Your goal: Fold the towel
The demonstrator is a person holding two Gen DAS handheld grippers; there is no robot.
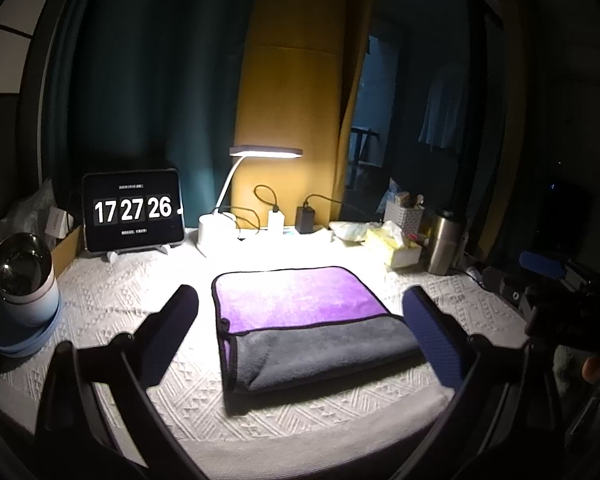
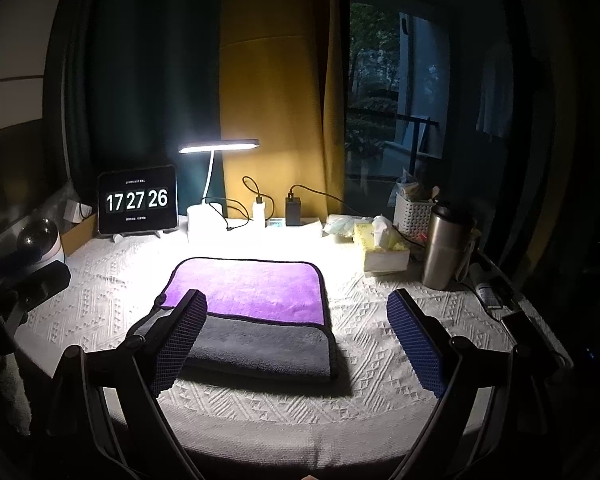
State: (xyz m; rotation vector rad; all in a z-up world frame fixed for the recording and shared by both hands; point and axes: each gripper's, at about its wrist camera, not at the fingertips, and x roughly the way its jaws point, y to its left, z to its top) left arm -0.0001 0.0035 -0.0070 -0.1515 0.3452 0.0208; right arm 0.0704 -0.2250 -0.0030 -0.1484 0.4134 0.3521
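Here the towel (image 1: 300,320) lies folded on the white textured tablecloth (image 1: 112,304), its purple face up at the far side and a grey flap turned over along the near edge. The left gripper (image 1: 300,328) hovers with its fingers spread wide, one finger left of the towel and the other over the towel's right edge; neither closes on the cloth. From the right wrist view, the right gripper (image 2: 298,338) is likewise released, its left finger standing in front of the towel's (image 2: 256,308) near left corner and its right finger well off to the right over bare tablecloth (image 2: 380,364). Whether any fingertip touches the fabric cannot be told.

At the back right, a white slotted basket (image 2: 412,216) holds an assortment of small packets, too small to identify. Just in front of it, a yellow tissue box (image 2: 382,250) has a tissue sticking up from its top, and a steel flask (image 2: 444,250) stands beside it. A lit desk lamp (image 2: 219,145) shines behind the towel, with a tablet clock (image 2: 137,200) reading 17 27 26 to its left.
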